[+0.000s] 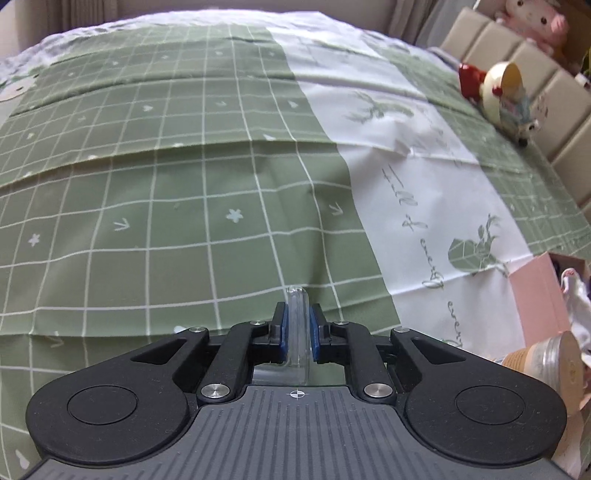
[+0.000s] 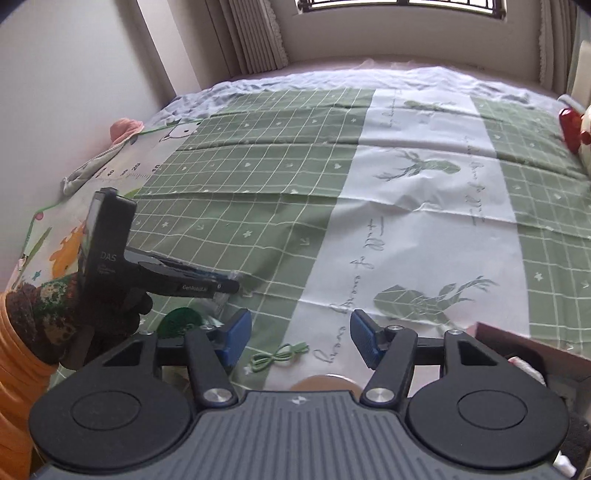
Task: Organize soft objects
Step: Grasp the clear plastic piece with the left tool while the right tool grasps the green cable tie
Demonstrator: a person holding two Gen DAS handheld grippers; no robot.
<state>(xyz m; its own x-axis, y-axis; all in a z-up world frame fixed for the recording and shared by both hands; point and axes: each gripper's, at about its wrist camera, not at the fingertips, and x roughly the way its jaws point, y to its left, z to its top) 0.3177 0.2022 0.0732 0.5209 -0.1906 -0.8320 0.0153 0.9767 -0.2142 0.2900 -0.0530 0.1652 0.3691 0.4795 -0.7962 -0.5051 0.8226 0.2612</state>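
In the left wrist view my left gripper (image 1: 296, 314) has its blue pads closed against a clear plastic piece (image 1: 296, 295) that stands up between them, low over the green checked bedspread (image 1: 184, 184). From the right wrist view that gripper (image 2: 231, 286) is at the left, held by a gloved hand (image 2: 110, 314), with a clear wrapper (image 2: 221, 297) at its tip. My right gripper (image 2: 300, 338) is open above the bedspread, nothing between its pads. A green cable (image 2: 277, 358) lies just below it. A round cream plush with red parts (image 1: 506, 92) rests at the bed's far right.
A pink plush (image 1: 535, 22) sits behind the padded headboard (image 1: 554, 110). A pink box (image 1: 543, 295) and a lidded jar (image 1: 554, 362) are at the right bed edge. A green round item (image 2: 181, 317) lies near the left gripper. A wall runs along the left.
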